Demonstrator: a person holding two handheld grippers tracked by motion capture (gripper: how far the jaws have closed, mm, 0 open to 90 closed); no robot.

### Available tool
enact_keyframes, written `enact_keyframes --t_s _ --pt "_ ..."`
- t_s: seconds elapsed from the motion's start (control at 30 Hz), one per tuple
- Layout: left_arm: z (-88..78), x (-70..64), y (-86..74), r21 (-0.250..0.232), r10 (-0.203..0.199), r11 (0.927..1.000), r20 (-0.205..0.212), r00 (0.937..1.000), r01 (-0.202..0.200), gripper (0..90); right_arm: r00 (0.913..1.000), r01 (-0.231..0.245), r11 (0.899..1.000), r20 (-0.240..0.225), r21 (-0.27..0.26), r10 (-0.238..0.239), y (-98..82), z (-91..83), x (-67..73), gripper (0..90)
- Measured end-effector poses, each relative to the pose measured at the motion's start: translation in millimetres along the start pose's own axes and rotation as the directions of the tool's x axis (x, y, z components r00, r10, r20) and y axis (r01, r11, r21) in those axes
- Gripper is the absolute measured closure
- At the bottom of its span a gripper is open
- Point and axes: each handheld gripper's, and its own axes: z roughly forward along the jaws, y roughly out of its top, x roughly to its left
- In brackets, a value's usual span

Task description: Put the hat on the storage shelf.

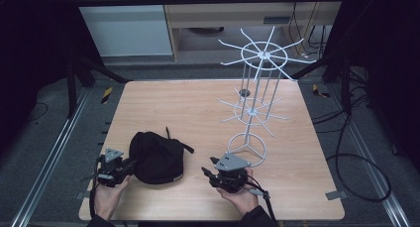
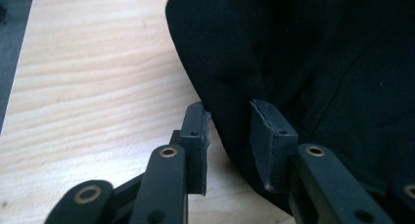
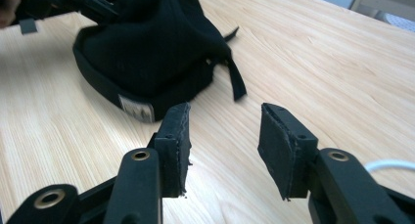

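On the table's (image 1: 148, 103) near left lies a black cap (image 1: 157, 157), crumpled, strap toward the rack (image 1: 257, 88). Left gripper (image 2: 230, 131) straddles its edge, spread; right gripper (image 3: 225, 145) spread, empty.

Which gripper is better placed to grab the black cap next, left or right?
Left, probably. The left gripper has its open jaws around the edge of the black cap. The right gripper is open over bare table, apart from it.

The right tool (image 3: 222, 148) hovers low over the wooden counter (image 3: 342, 77), its 2 black jaws spread apart with nothing between them. Beyond the jaws lies a black cap (image 3: 151, 53), a white label on its rim and a strap trailing toward the counter's middle. The left tool (image 3: 73, 1) touches the cap's far side.
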Motion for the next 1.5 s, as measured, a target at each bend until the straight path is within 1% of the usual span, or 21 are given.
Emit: enact_keyframes --t_s 0.13,0.43,0.6,0.63,0.67,0.73,0.8,0.93,0.97,1.0,1.07,1.1,1.13,1.2,1.23,1.27,1.3,1.33,1.4,1.43,1.5 --pt "-5.0 1.4 -0.3 0.001 -0.024 0.9997 -0.007 0.9997 0.024 63.6 0.9999 -0.01 1.0 0.013 0.002 0.01 -8.6 -10.2 -6.8 53.2" --pt "-16.2 0.2 1.1 -0.044 -0.019 0.9989 -0.008 0.9998 0.019 56.7 0.9989 -0.021 0.999 0.043 0.025 0.02 -26.1 -26.4 -16.7 49.6" --pt "-20.0 1.1 2.3 -0.06 -0.019 0.998 0.009 0.9998 0.019 53.0 0.9981 -0.032 0.999 0.054 0.032 0.03 -31.1 -30.3 -20.8 48.6" --pt "-20.6 0.7 2.7 -0.067 -0.019 0.9976 -0.006 0.9998 0.018 44.1 0.9981 -0.032 0.999 0.054 0.032 0.03 -31.3 -30.5 -20.9 48.2" --pt "-21.3 0.9 3.4 -0.06 -0.017 0.9981 -0.008 0.9998 0.017 30.6 0.998 -0.032 0.999 0.055 0.032 0.03 -31.5 -30.8 -21.0 47.8" --pt "-24.1 1.3 3.2 -0.069 -0.02 0.9974 -0.005 0.9998 0.02 28.3 0.998 -0.031 0.999 0.055 0.034 0.03 -31.9 -30.9 -21.1 47.4" --pt "-26.0 -0.3 3.2 -0.089 -0.011 0.996 0.011 0.9999 0.012 28.0 0.9981 -0.029 0.999 0.056 0.036 0.027 -32.3 -31.1 -21.5 47.3" --pt "-30.8 -12.3 4.7 -0.128 0.061 0.9904 0.067 0.9959 -0.052 30.8 0.9978 -0.032 0.999 0.058 0.035 0.03 -32.5 -32.3 -22.4 47.4" --pt "-30.8 -12.3 4.7 -0.128 0.061 0.9904 0.067 0.9959 -0.052 31.5 0.9978 -0.032 0.999 0.058 0.035 0.03 -32.5 -32.3 -22.4 47.4" --pt "-32.8 -22.4 6.3 -0.149 0.098 0.9855 0.109 0.9892 -0.081 31.9 0.9979 -0.03 0.999 0.058 0.033 0.028 -32.5 -33.8 -23.1 47.5" --pt "-34.2 -34.1 7.3 -0.16 0.138 0.9805 0.146 0.9796 -0.114 32.3 0.9978 -0.03 0.999 0.061 0.03 0.029 -32.9 -35.3 -23.9 47.6" --pt "-34.2 -34.1 7.3 -0.16 0.138 0.9805 0.146 0.9796 -0.114 32.8 0.9978 -0.03 0.999 0.061 0.03 0.029 -32.9 -35.3 -23.9 47.6" --pt "-33.5 -48.2 7.4 -0.163 0.177 0.9753 0.174 0.9687 -0.149 33.0 0.9976 -0.032 0.999 0.062 0.031 0.03 -33.8 -37.8 -25.1 47.7" --pt "-30.5 -59.4 6.5 -0.16 0.198 0.9727 0.191 0.9614 -0.168 33.4 0.9973 -0.036 0.999 0.064 0.031 0.034 -35.1 -39.6 -26.1 47.9" --pt "-27.8 -66.4 5.8 -0.151 0.217 0.9705 0.199 0.9558 -0.189 34.0 0.9972 -0.038 0.999 0.065 0.034 0.036 -36.0 -40.6 -26.7 48.0" --pt "-26.1 -70.3 5.4 -0.147 0.222 0.9699 0.206 0.953 -0.194 34.3 0.9973 -0.036 0.999 0.066 0.036 0.034 -37.3 -41.5 -27.4 48.2" --pt "-26.1 -70.3 5.4 -0.147 0.222 0.9699 0.206 0.953 -0.194 35.1 0.9973 -0.036 0.999 0.066 0.036 0.034 -37.3 -41.5 -27.4 48.2" --pt "-22.9 -76.6 5.0 -0.135 0.236 0.9682 0.214 0.9479 -0.21 35.1 0.9972 -0.037 0.999 0.066 0.038 0.035 -38.0 -41.9 -27.5 48.3" --pt "-16.8 -85.0 4.1 -0.112 0.258 0.9643 0.199 0.9453 -0.24 39.9 0.9972 -0.038 0.998 0.067 0.047 0.035 -40.5 -43.1 -28.3 48.5" --pt "-16.8 -85.0 4.1 -0.112 0.258 0.9643 0.199 0.9453 -0.24 44.1 0.9973 -0.035 0.998 0.066 0.047 0.032 -40.7 -43.2 -28.7 48.6" --pt "-9.5 -88.7 2.8 -0.071 0.266 0.9639 0.204 0.9422 -0.257 53.2 0.9972 -0.036 0.998 0.067 0.048 0.033 -40.9 -43.3 -28.7 48.6"
